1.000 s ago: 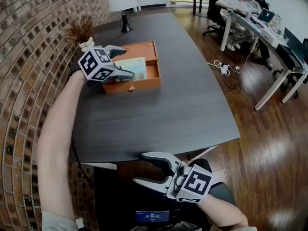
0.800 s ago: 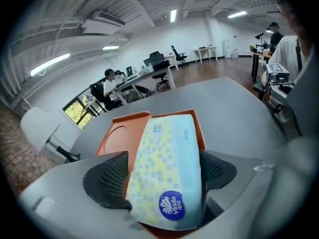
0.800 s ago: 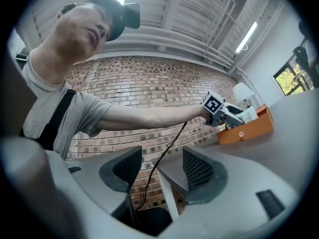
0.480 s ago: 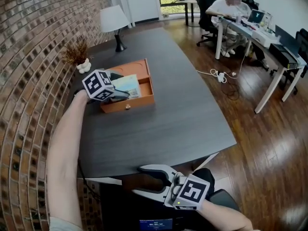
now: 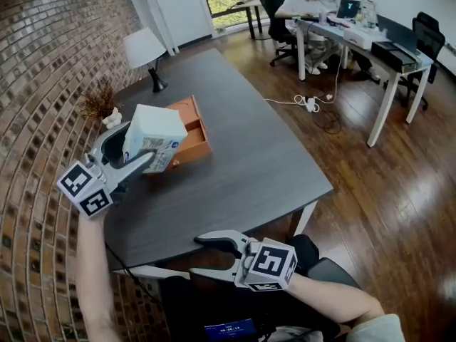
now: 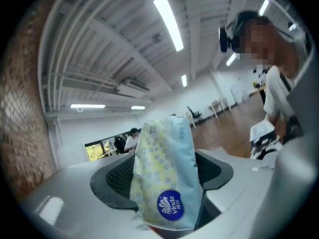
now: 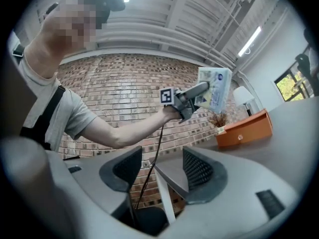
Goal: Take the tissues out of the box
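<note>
A soft tissue pack (image 5: pixel 155 135), pale blue and yellow with a blue round logo, hangs in the air above the table. My left gripper (image 5: pixel 139 144) is shut on it, one jaw on each broad side. In the left gripper view the pack (image 6: pixel 167 183) fills the gap between the jaws, pointing up at the ceiling. The open orange box (image 5: pixel 194 140) stands on the dark table (image 5: pixel 242 169) just behind the pack. My right gripper (image 5: pixel 201 256) is open and holds nothing, low in front of the table's near edge. The right gripper view shows the raised pack (image 7: pixel 214 87) and the box (image 7: pixel 246 128).
A white lamp (image 5: pixel 144 48) and a dried plant in a pot (image 5: pixel 100 104) stand at the table's far left by the brick wall. A person sits at a white desk (image 5: pixel 356 38) at the back right. A cable (image 5: pixel 306 104) lies on the wood floor.
My left gripper has closed on the tissue pack inside the orange box and lifted it up and out, back toward me. The right gripper has stayed in place.
</note>
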`<state>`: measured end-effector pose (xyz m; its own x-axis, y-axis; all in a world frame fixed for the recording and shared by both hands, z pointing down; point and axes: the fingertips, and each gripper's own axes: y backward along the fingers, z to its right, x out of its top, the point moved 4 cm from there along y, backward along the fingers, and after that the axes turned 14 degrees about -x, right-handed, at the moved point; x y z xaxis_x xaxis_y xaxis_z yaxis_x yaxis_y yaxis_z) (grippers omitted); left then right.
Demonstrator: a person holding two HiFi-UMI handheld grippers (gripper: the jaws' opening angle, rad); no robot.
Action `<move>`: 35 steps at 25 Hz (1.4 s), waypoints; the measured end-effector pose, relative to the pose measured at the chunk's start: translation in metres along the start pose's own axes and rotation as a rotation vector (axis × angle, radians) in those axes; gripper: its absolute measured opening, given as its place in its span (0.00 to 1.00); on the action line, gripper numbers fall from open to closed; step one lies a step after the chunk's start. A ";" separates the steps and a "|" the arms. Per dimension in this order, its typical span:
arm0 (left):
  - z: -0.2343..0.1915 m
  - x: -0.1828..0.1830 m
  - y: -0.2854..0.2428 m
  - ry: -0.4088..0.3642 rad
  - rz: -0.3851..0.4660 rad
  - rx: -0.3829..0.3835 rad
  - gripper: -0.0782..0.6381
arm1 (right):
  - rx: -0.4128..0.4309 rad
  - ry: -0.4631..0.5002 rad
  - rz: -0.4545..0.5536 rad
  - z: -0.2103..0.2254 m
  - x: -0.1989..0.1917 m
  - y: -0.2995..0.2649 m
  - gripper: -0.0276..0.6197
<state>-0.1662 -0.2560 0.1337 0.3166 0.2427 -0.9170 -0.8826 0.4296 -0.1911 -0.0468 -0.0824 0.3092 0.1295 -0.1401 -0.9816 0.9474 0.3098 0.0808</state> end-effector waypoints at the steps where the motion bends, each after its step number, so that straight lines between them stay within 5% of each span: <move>1: 0.024 0.006 0.010 0.061 0.118 -0.001 0.62 | -0.003 0.001 0.000 0.000 0.000 0.000 0.44; 3: 0.071 0.006 0.030 0.196 0.335 0.003 0.62 | -0.006 0.002 -0.002 -0.003 0.000 0.001 0.44; 6: 0.131 -0.005 0.054 0.330 0.540 0.040 0.62 | 0.005 0.013 0.002 -0.008 0.001 0.001 0.44; 11: 0.192 -0.031 0.093 0.447 0.835 0.112 0.62 | 0.015 0.041 0.002 -0.014 -0.002 0.002 0.44; 16: 0.231 -0.047 0.113 0.530 1.028 0.130 0.62 | 0.034 0.040 -0.006 -0.021 0.001 0.007 0.44; 24: 0.259 -0.053 0.126 0.524 1.103 0.084 0.63 | 0.038 0.042 -0.004 -0.019 0.005 0.003 0.44; 35: 0.263 -0.072 0.127 0.609 1.162 0.049 0.63 | 0.030 0.004 -0.006 -0.018 0.007 0.002 0.44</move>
<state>-0.2093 0.0099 0.2679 -0.8330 0.0669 -0.5492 -0.5146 0.2711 0.8135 -0.0489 -0.0657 0.2996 0.1225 -0.1384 -0.9828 0.9566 0.2804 0.0798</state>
